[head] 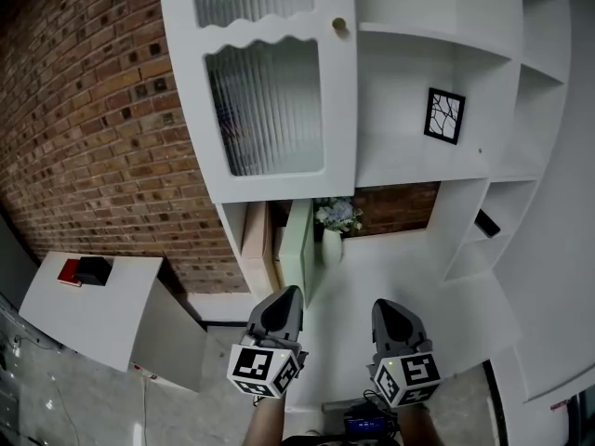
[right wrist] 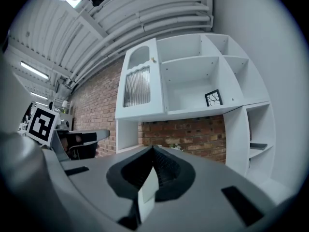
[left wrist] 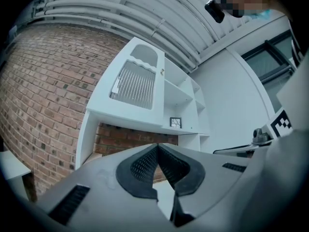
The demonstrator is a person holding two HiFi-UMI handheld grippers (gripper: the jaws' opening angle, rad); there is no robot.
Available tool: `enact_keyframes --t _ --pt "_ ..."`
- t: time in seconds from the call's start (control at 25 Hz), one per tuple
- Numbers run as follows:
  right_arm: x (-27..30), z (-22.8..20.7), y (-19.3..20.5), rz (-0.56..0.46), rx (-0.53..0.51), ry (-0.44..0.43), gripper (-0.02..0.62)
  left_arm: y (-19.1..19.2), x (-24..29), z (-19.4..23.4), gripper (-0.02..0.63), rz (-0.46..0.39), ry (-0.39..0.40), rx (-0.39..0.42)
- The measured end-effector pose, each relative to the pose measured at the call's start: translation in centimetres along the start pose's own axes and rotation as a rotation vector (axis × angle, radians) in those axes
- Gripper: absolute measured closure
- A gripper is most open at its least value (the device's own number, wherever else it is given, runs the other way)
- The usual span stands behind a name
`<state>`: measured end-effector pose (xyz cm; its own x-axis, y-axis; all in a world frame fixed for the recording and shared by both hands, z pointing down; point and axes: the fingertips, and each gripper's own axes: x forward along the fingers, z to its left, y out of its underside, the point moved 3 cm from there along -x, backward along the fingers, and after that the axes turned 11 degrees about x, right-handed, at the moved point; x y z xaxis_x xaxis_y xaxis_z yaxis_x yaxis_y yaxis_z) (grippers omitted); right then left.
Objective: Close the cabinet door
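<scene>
The white cabinet door with ribbed glass and a round brass knob covers the cabinet's left compartment. It looks flush with the cabinet front in the left gripper view and the right gripper view. Both grippers hang low in the head view, well short of the cabinet. My left gripper is shut with its tips touching and nothing held. My right gripper is also shut and empty, level with the left one.
Open white shelves to the door's right hold a small framed picture. Below, a vase of flowers stands on the white counter beside a pale green panel. A white side table stands by the brick wall.
</scene>
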<state>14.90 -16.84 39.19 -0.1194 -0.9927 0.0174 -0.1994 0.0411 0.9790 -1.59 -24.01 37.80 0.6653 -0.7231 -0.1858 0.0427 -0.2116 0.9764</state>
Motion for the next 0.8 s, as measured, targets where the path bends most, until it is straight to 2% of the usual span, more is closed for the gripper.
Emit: enact_keyframes --t 0.8 --pt "1.2 -1.5 0.3 0.018 -0.014 0.013 0.595 1.4 1.4 0.2 0.594 0.024 -0.006 -0.005"
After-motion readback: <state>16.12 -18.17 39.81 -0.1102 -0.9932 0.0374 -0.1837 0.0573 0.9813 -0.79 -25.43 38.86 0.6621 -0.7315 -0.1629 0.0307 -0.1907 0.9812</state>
